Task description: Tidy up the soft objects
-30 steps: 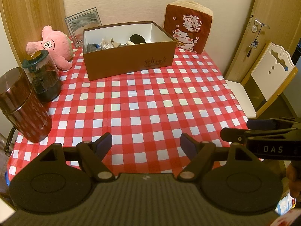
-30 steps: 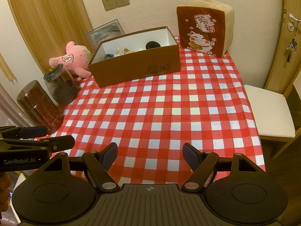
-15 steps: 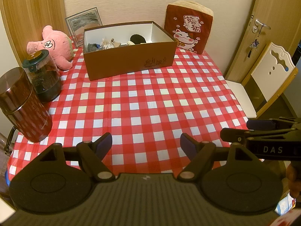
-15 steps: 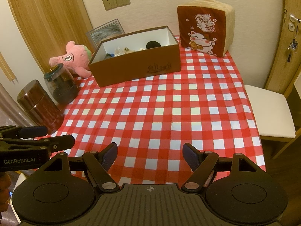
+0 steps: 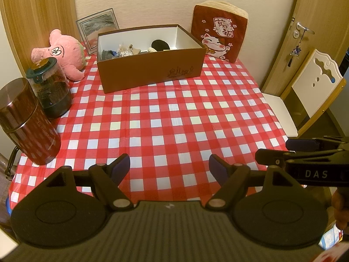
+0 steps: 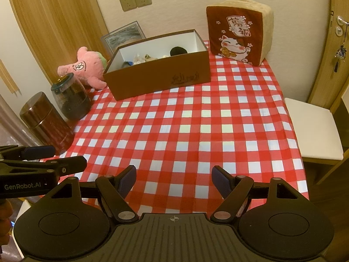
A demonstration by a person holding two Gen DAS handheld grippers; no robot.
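Observation:
A pink plush pig (image 5: 63, 52) (image 6: 85, 67) lies at the table's far left. A brown cushion with a lucky cat (image 5: 220, 37) (image 6: 238, 37) stands at the far right against the wall. An open brown box (image 5: 150, 65) (image 6: 159, 74) between them holds several small items. My left gripper (image 5: 169, 166) is open and empty above the near table edge. My right gripper (image 6: 173, 178) is open and empty beside it, and it also shows in the left wrist view (image 5: 281, 149).
A brown canister (image 5: 26, 122) and a dark jar with a green lid (image 5: 49, 89) stand at the left edge. A framed picture (image 5: 97, 28) leans on the wall. A white chair (image 5: 305, 96) stands right of the red checked tablecloth (image 5: 174, 120).

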